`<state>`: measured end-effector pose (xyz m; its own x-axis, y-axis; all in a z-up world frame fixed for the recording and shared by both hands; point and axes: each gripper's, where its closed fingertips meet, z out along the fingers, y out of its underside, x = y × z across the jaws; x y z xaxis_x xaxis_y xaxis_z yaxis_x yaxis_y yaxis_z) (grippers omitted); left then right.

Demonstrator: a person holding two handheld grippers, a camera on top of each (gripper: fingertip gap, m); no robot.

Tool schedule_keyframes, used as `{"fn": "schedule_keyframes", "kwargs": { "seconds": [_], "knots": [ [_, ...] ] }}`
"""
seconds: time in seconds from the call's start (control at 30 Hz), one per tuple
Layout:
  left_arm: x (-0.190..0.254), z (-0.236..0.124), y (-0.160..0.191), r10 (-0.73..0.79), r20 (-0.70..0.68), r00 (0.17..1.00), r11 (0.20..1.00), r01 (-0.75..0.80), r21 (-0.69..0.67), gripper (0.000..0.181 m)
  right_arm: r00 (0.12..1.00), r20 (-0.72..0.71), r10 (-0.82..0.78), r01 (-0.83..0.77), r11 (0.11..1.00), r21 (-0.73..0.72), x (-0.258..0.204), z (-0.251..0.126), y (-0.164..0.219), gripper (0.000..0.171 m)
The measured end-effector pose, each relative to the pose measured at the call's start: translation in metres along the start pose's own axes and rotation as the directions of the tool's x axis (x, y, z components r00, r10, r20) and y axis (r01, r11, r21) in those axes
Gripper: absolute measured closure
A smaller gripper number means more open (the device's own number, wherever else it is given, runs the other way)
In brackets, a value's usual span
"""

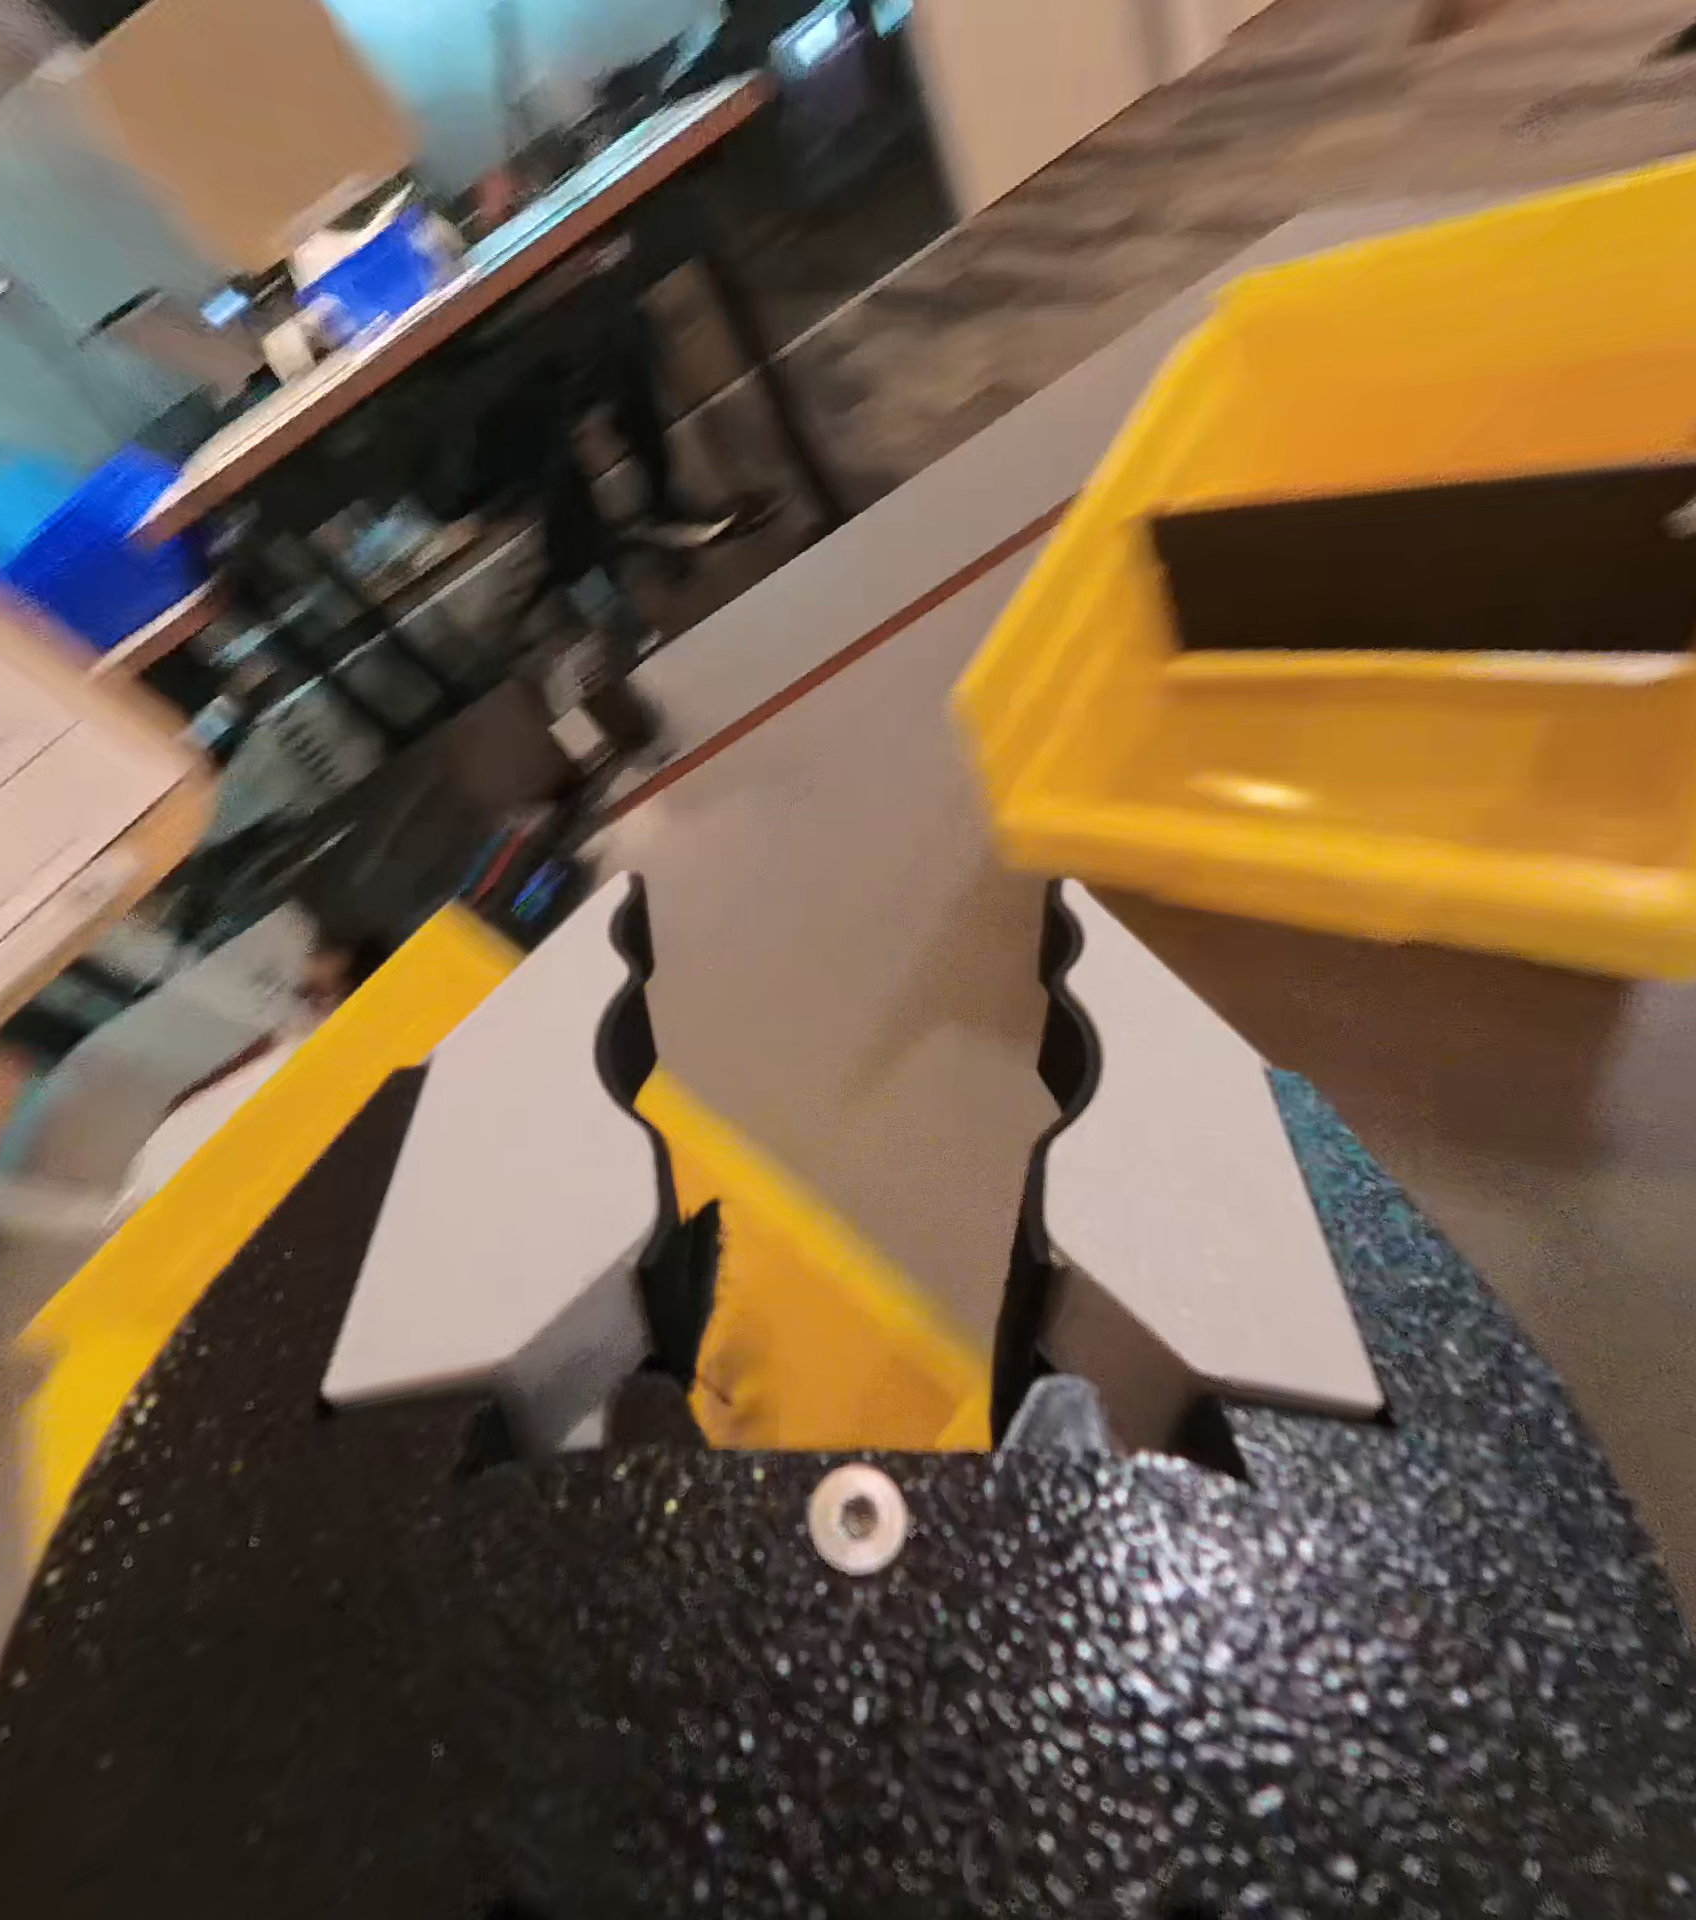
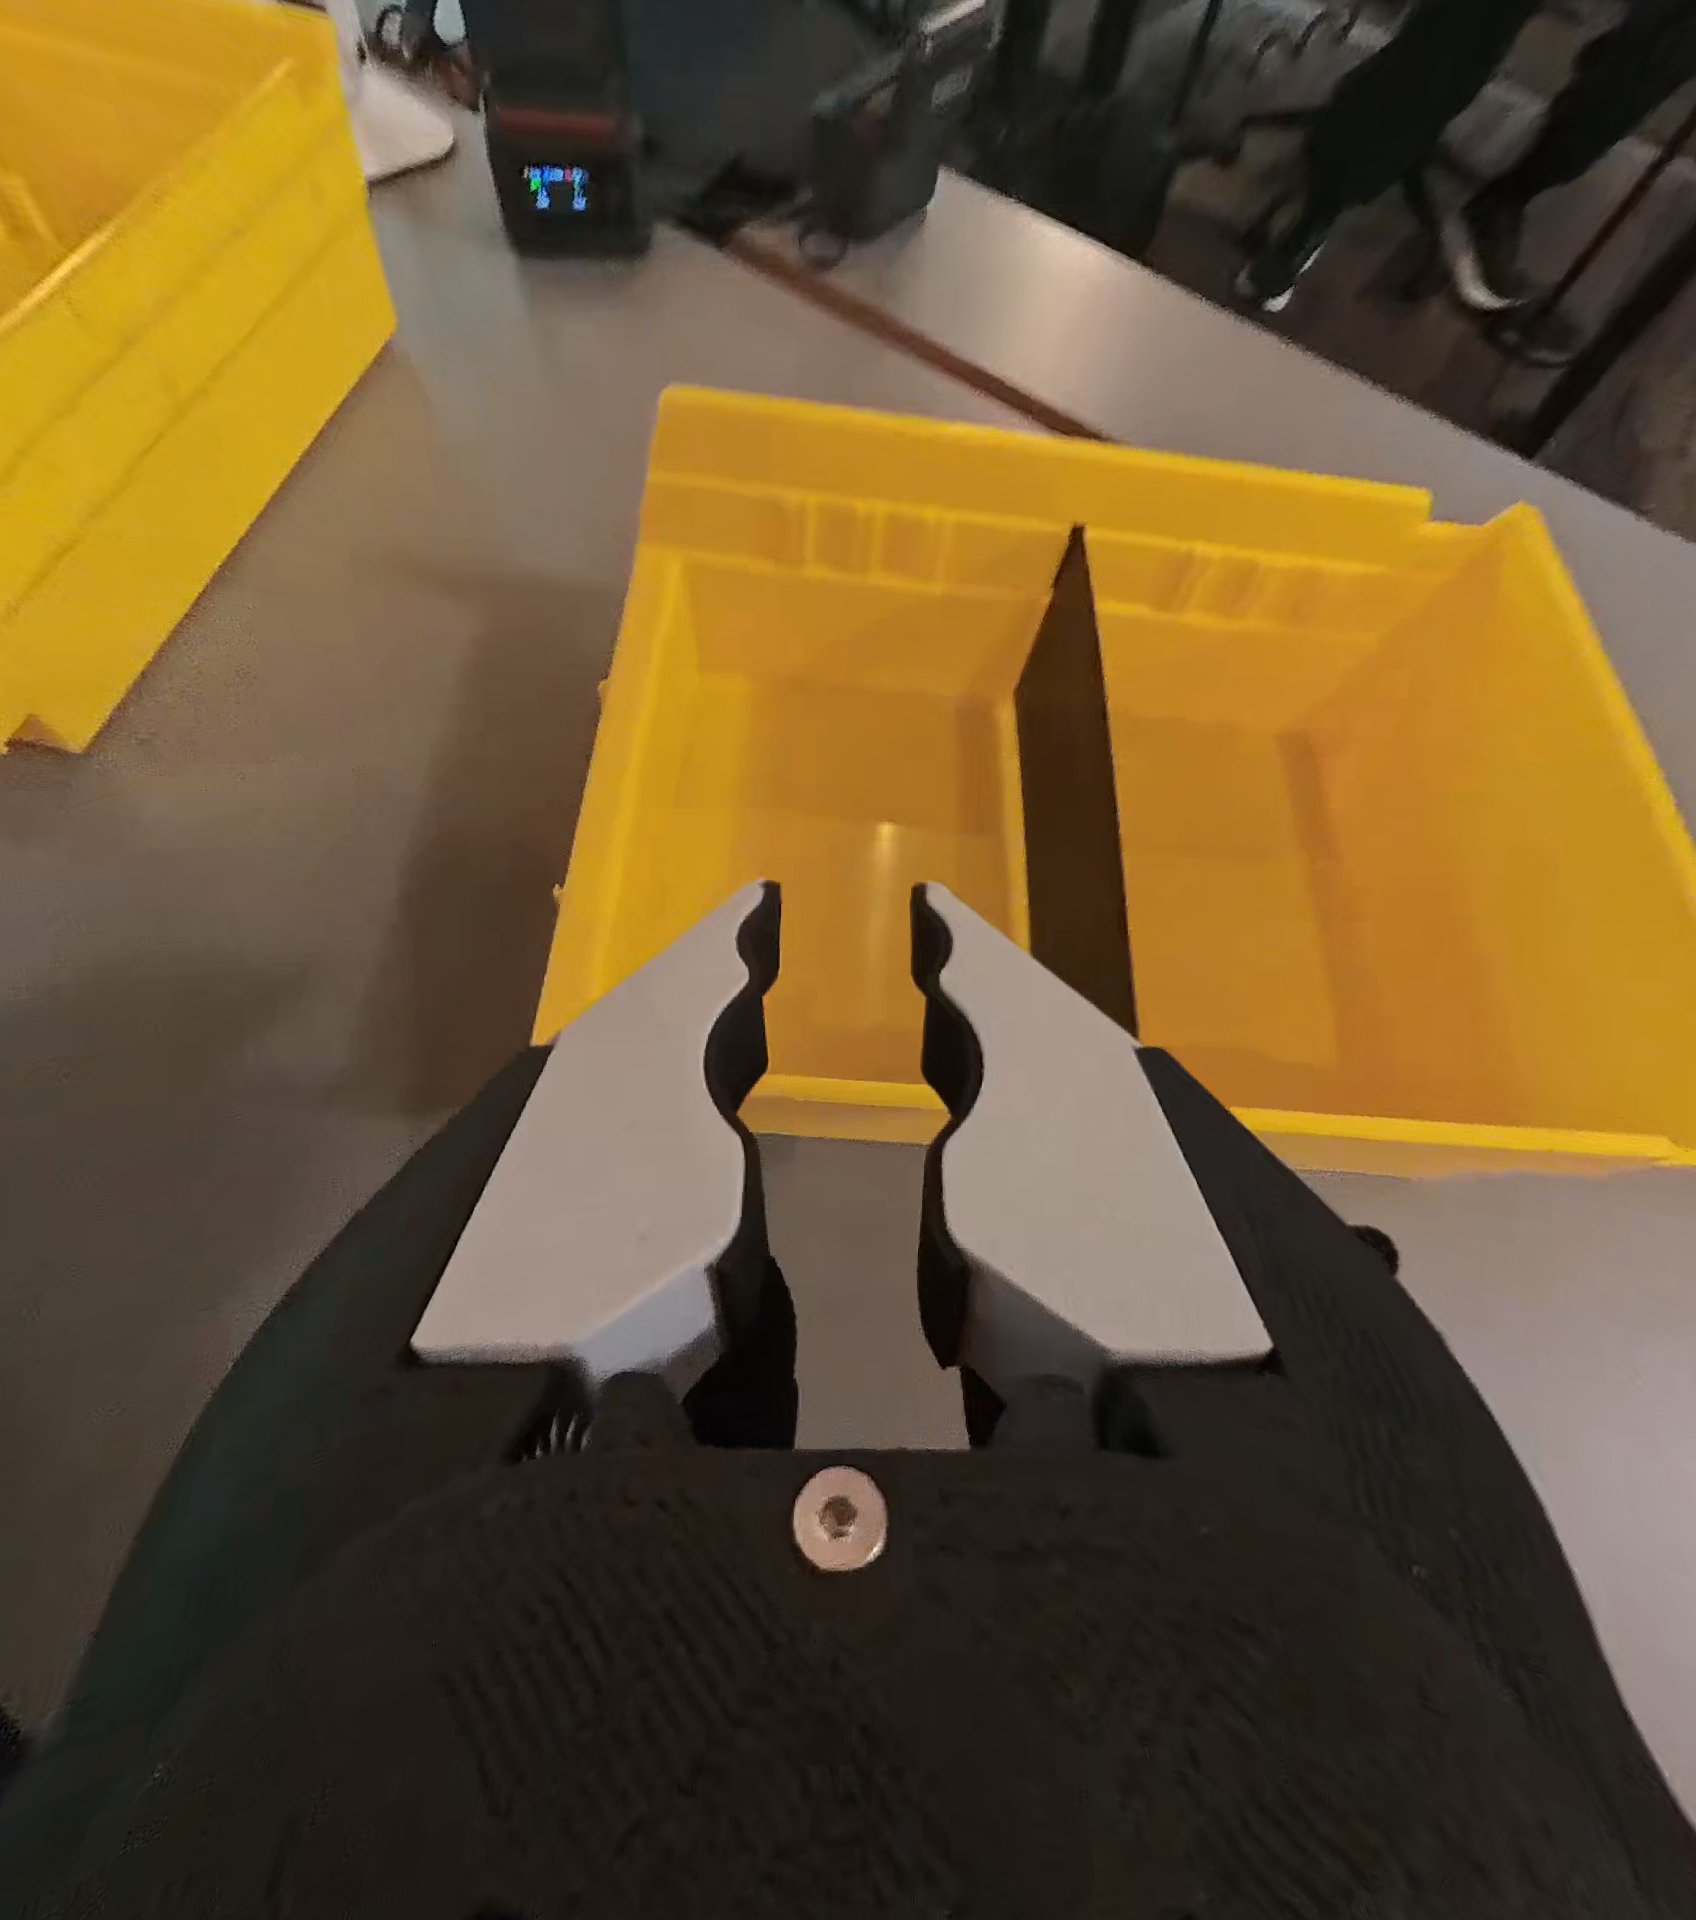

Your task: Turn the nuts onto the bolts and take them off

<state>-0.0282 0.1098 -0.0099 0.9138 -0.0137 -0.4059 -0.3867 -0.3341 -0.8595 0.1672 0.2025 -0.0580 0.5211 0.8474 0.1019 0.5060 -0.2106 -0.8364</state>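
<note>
Nearest the lens in the left wrist view, the left claw (image 1: 844,894) stands spread wide with nothing between its grey fingers (image 1: 522,1174); under its black body a yellow bin (image 1: 813,1309) shows in part. Beyond the tips lies the bare grey table (image 1: 823,727), and on it to the right a second yellow bin (image 1: 1395,790) with a black divider (image 1: 1436,571) – the whole view is tilted and smeared. Past the table edge the room holds a cluttered bench (image 1: 470,301) with blue containers (image 1: 96,551) by it. Over in the right wrist view, the right claw (image 2: 844,888) is parted by a narrow gap, gripping nothing, its tips over the near-left compartment of the divided bin (image 2: 927,478) – both compartments look bare. Farther left sit stacked yellow bins (image 2: 148,416), and a black device with a small lit screen (image 2: 569,156) stands at the far table (image 2: 304,831) edge. No nuts or bolts can be made out in either view.
</note>
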Motion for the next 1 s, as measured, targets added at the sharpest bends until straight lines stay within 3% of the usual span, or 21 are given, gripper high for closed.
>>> {"fn": "schedule_keyframes", "kwargs": {
  "seconds": [0.1, 0.2, 0.37, 0.57, 0.77, 0.8, 0.87, 0.93, 1.0],
  "knots": [
    [-0.077, -0.04, 0.065, -0.06, 0.213, 0.975, 0.981, 0.097, -0.167, 0.104, 0.999, 0.048, 0.012, -0.01, 0.999, -0.045, -0.01, 0.007, 0.005, 0.156],
    [-0.126, -0.08, 0.122, -0.114, 0.344, 0.932, 0.93, 0.222, -0.293, 0.1, 0.999, 0.044, -0.007, 0.012, 0.993, -0.118, -0.013, 0.011, 0.015, 0.159],
    [-0.145, -0.104, 0.187, -0.266, 0.347, 0.899, 0.821, 0.4, -0.408, 0.109, 0.996, 0.059, -0.072, 0.086, 0.958, -0.272, -0.02, 0.018, 0.038, 0.166],
    [-0.152, -0.103, 0.221, -0.288, 0.343, 0.894, 0.761, 0.431, -0.485, 0.12, 0.982, 0.116, -0.151, 0.184, 0.907, -0.378, -0.02, 0.006, 0.047, 0.171],
    [-0.171, -0.102, 0.237, -0.278, 0.354, 0.893, 0.755, 0.431, -0.493, 0.137, 0.986, 0.026, -0.168, 0.157, 0.846, -0.51, 0.015, -0.024, 0.075, 0.17],
    [-0.175, -0.103, 0.239, -0.282, 0.355, 0.891, 0.757, 0.434, -0.488, 0.138, 0.985, 0.012, -0.172, 0.156, 0.857, -0.492, 0.018, -0.031, 0.074, 0.166],
    [-0.179, -0.102, 0.242, -0.303, 0.342, 0.89, 0.76, 0.442, -0.477, 0.137, 0.992, -0.005, -0.126, 0.117, 0.938, -0.325, 0.011, -0.044, 0.053, 0.147],
    [-0.181, -0.099, 0.245, -0.321, 0.32, 0.891, 0.765, 0.444, -0.467, 0.135, 0.982, -0.191, -0.008, -0.013, 0.994, -0.112, 0.033, -0.062, 0.026, 0.122],
    [-0.181, -0.095, 0.249, -0.329, 0.293, 0.898, 0.771, 0.434, -0.466, 0.134, 0.913, -0.372, 0.168, -0.149, 0.986, 0.077, 0.061, -0.082, 0.017, 0.105]
  ]
}}
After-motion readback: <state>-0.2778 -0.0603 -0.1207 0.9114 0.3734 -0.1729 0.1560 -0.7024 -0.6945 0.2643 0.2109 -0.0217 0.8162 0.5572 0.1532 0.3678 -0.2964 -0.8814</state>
